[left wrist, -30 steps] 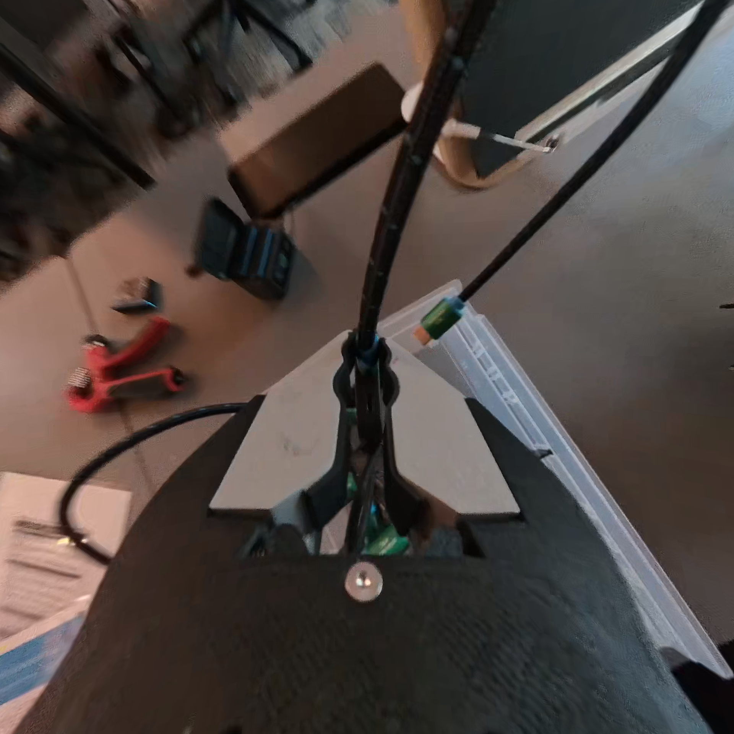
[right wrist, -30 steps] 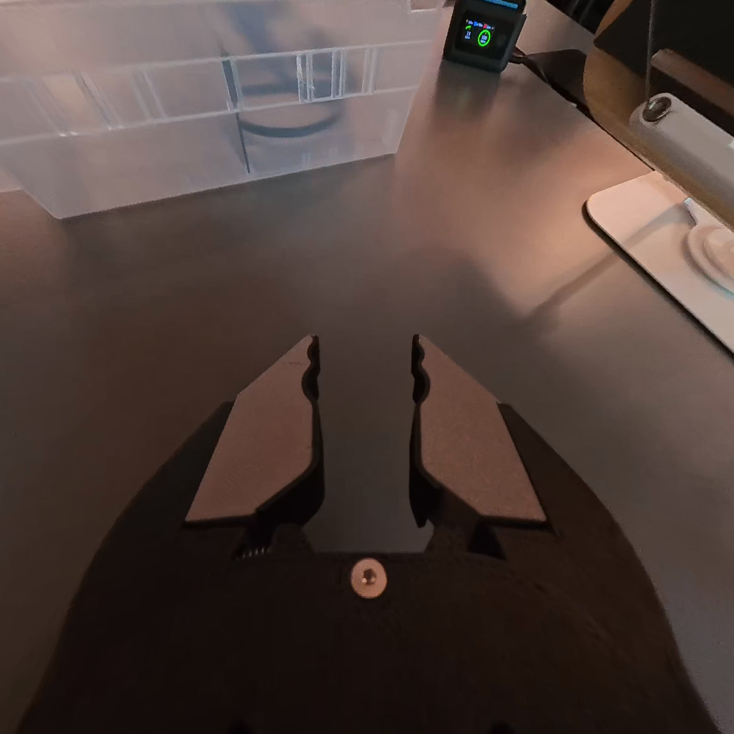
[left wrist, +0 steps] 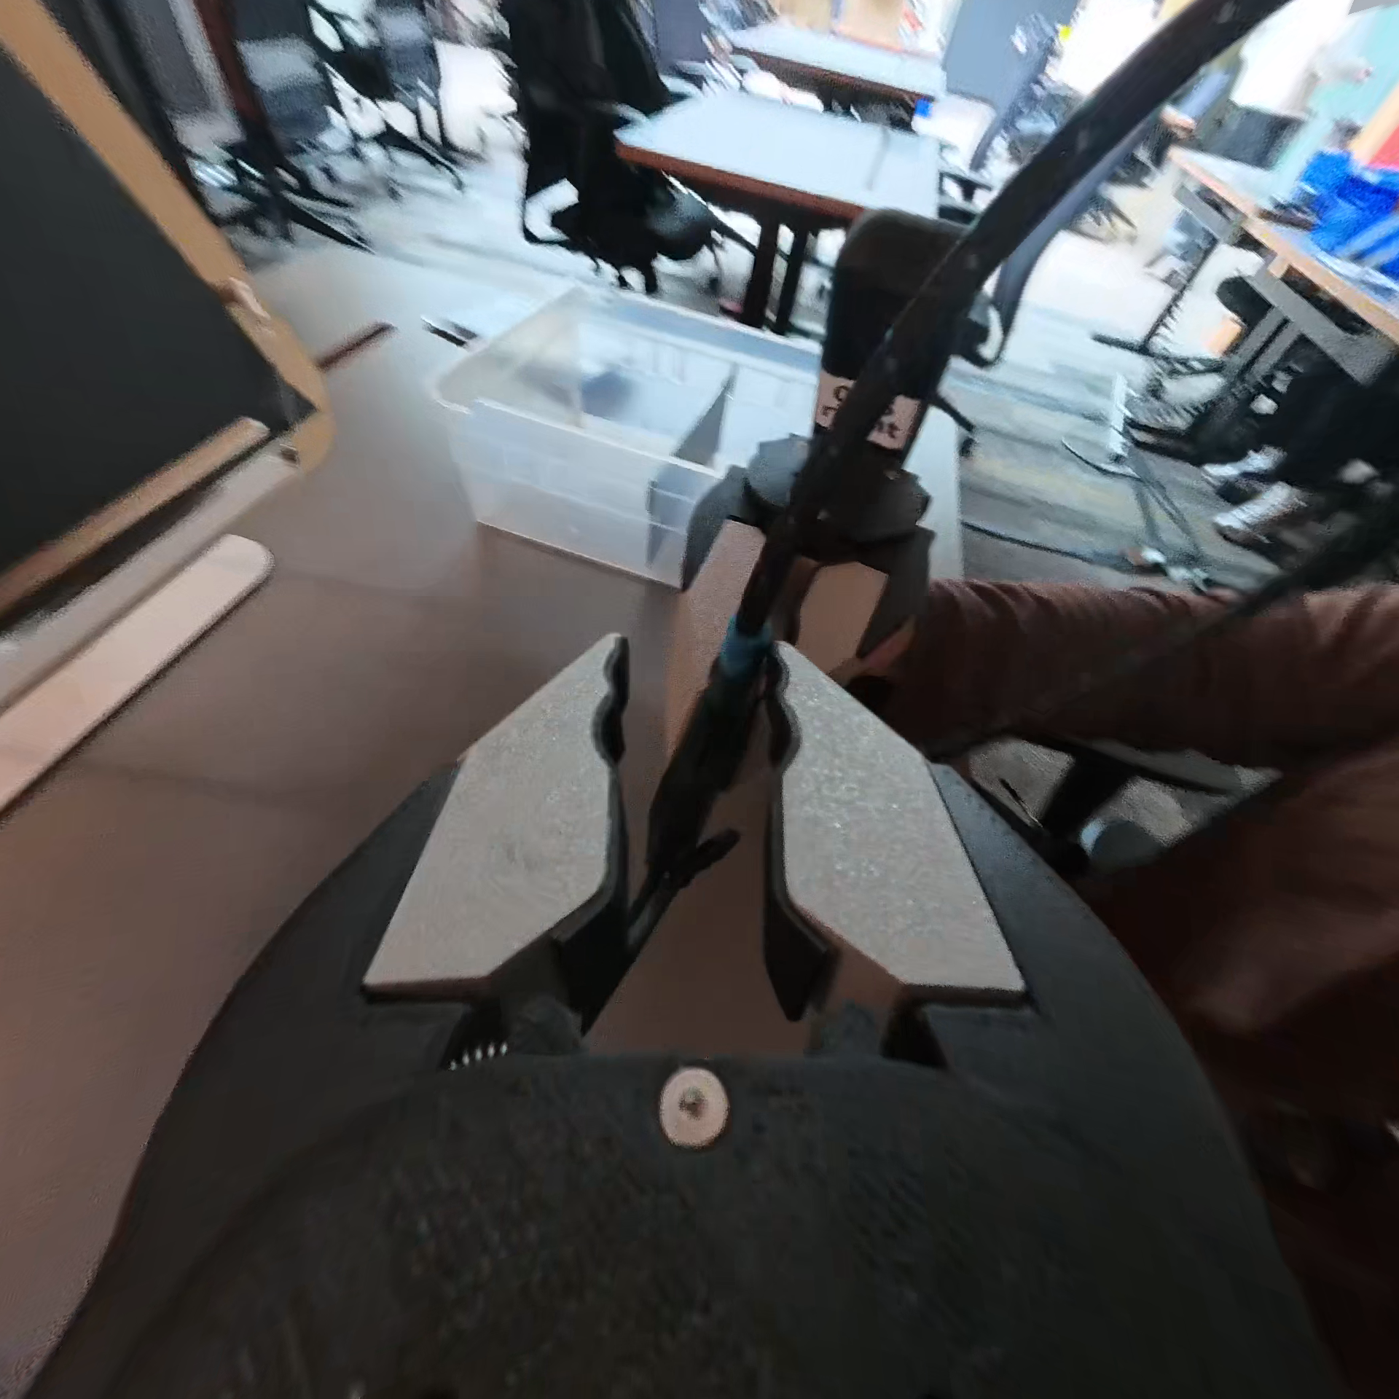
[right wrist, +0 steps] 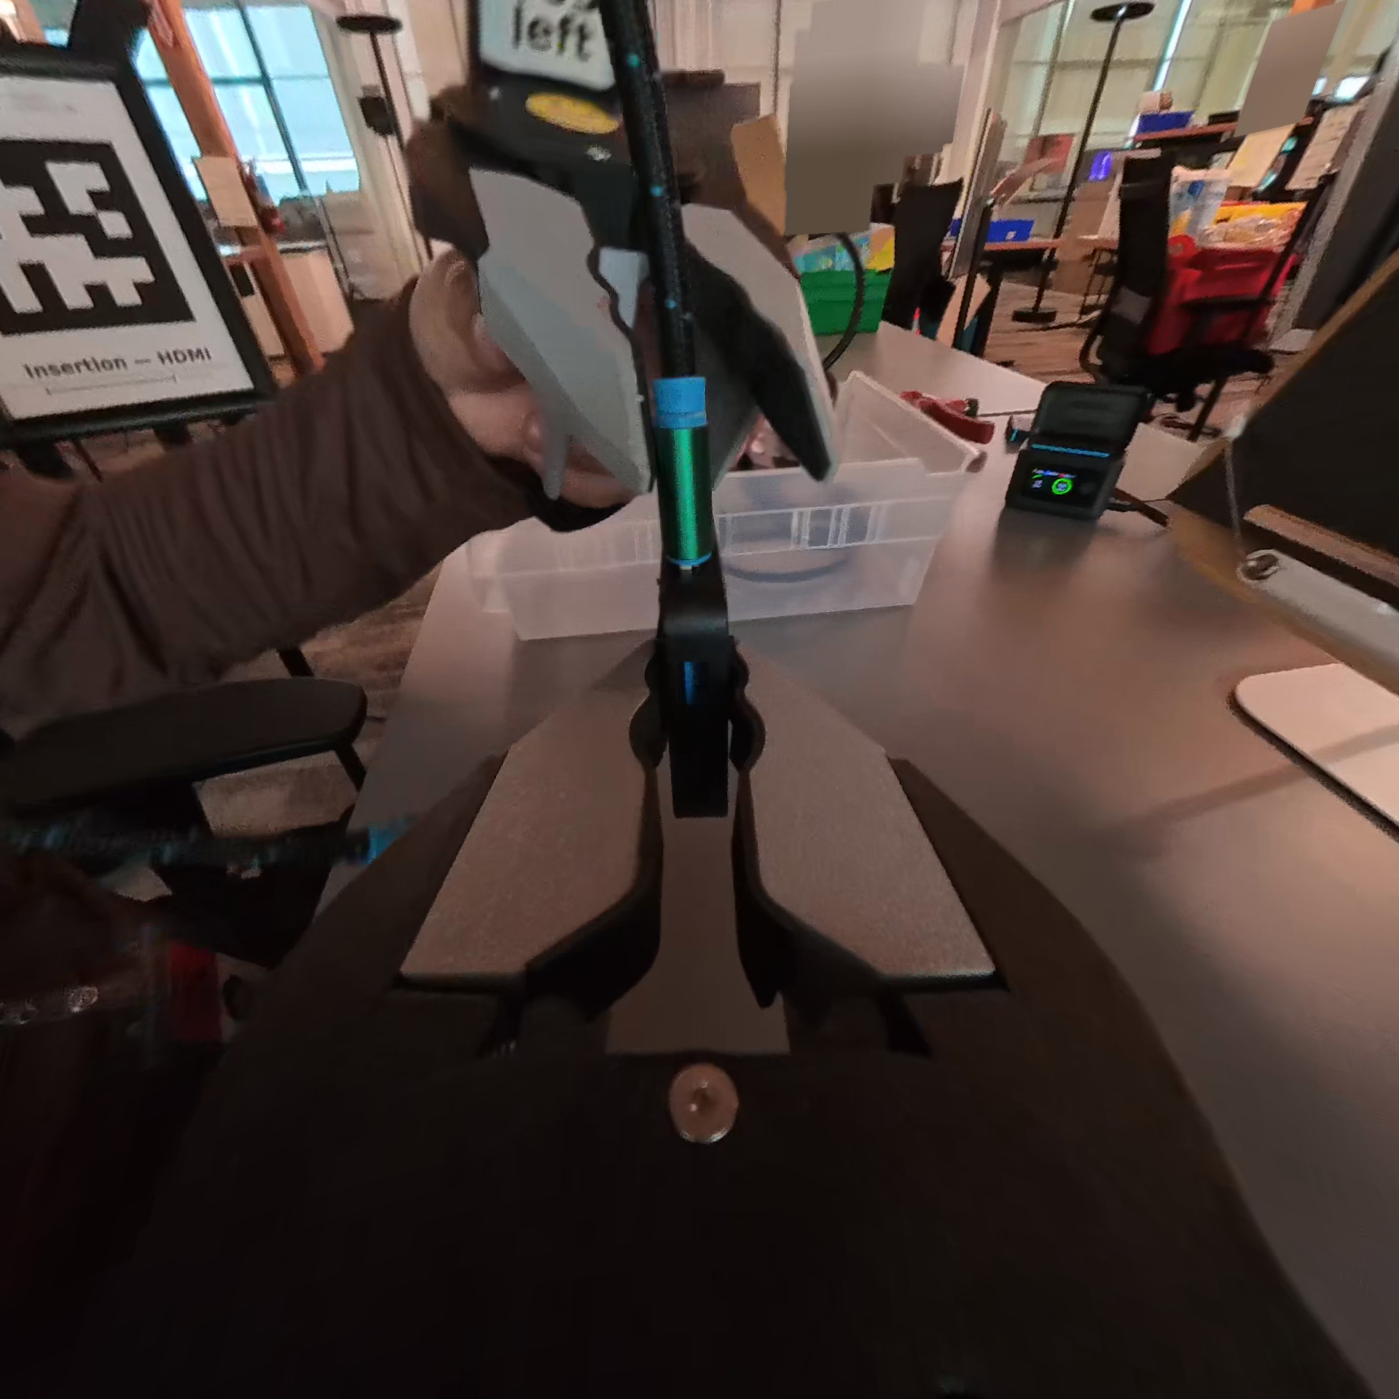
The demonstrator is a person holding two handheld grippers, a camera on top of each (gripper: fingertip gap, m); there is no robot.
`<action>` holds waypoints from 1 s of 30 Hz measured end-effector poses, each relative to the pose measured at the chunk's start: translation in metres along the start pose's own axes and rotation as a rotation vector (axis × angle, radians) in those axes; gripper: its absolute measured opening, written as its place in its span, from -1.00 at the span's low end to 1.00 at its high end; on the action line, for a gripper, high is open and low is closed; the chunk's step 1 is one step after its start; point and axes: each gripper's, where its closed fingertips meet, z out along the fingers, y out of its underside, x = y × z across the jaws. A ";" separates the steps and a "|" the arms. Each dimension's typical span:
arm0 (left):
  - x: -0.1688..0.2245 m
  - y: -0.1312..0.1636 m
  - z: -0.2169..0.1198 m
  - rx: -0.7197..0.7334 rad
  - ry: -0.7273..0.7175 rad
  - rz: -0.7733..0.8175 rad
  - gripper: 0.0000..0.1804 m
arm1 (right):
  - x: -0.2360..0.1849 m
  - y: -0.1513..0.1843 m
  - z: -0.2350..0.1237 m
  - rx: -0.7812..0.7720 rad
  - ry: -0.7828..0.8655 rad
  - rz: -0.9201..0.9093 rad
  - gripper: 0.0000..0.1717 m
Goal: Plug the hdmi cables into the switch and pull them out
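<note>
Since a second ago the right claw (right wrist: 696, 719), then spread wide over bare desk, has clamped onto the black HDMI plug (right wrist: 696, 727), while the left claw (left wrist: 696, 681), then pinched on the cable, has opened.

Both pads of the right claw are pressing on the plug's flat black body, which is standing upright between the fingertips and showing a thin blue stripe on its face. At twelve o'clock from the plug, a metallic green sleeve (right wrist: 685, 492) topped by a blue collar (right wrist: 679, 405) is rising, and a black braided cable (right wrist: 655, 174) is climbing out of the frame.

In the left wrist view, the left claw is standing wide; the cable (left wrist: 727, 727) is leaning against the right-hand pad (left wrist: 780, 704), clear of the left-hand one.

Beyond the plug at twelve o'clock, a clear plastic bin (right wrist: 870, 560) is sitting on the grey desk (right wrist: 1022, 757). At two o'clock, a small black device with a lit screen (right wrist: 1071, 473) is standing. At ten o'clock, a brown sleeve (right wrist: 227, 545) is reaching in.
</note>
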 end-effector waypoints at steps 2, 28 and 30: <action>-0.007 -0.004 -0.011 0.067 -0.088 0.022 -0.61 | 0.002 -0.004 -0.003 0.023 0.006 0.008 -0.89; 0.032 0.065 0.053 0.131 0.082 -0.131 -0.67 | 0.006 -0.078 -0.081 0.561 -0.126 0.179 -0.89; 0.026 0.051 0.054 0.219 0.071 -0.110 -0.64 | 0.007 -0.077 -0.081 0.555 -0.124 0.180 -0.89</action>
